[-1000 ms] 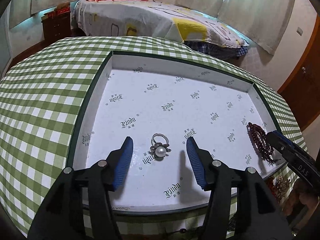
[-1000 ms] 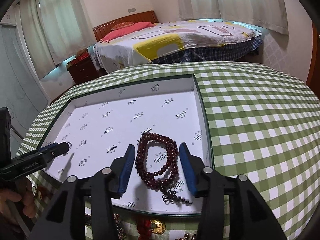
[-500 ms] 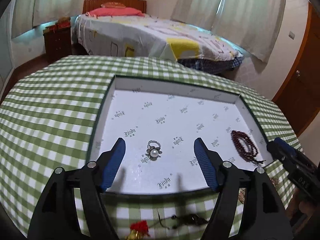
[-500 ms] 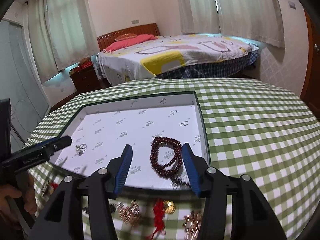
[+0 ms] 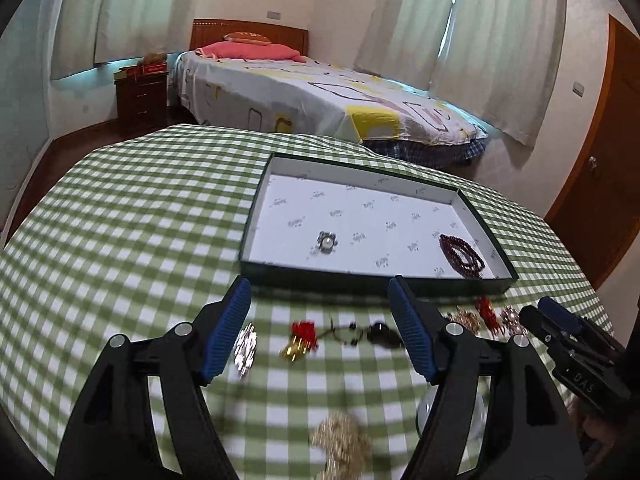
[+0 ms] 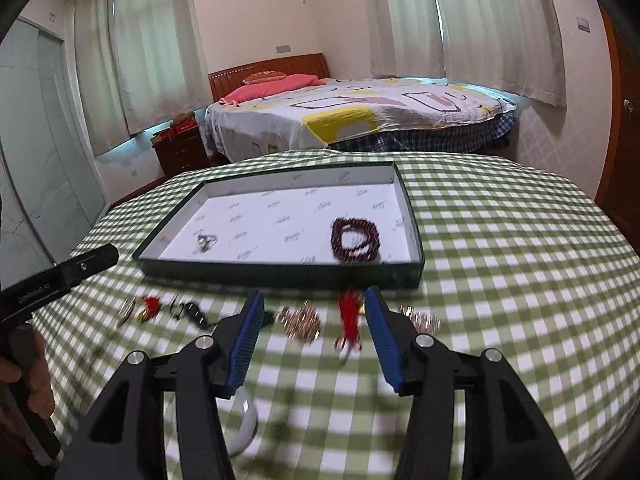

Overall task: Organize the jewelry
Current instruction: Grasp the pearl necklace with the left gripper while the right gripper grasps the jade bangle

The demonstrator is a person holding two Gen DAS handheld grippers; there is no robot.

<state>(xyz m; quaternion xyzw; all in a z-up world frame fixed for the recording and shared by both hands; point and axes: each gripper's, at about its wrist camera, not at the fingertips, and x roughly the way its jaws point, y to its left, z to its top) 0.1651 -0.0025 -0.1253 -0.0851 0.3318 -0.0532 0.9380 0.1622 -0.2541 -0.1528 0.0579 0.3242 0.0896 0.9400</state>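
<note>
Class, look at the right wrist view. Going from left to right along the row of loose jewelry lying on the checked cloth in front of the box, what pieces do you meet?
Silver piece → red-and-gold charm → dark pendant on a cord → gold cluster → red tassel → rose-gold piece.

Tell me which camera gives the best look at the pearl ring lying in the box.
The left wrist view. There the pearl ring sits near the middle of the frame in the box, its round pearl and metal setting distinct. In the right wrist view the ring lies far to the left and is smeared by motion blur, only a grey smudge.
</note>
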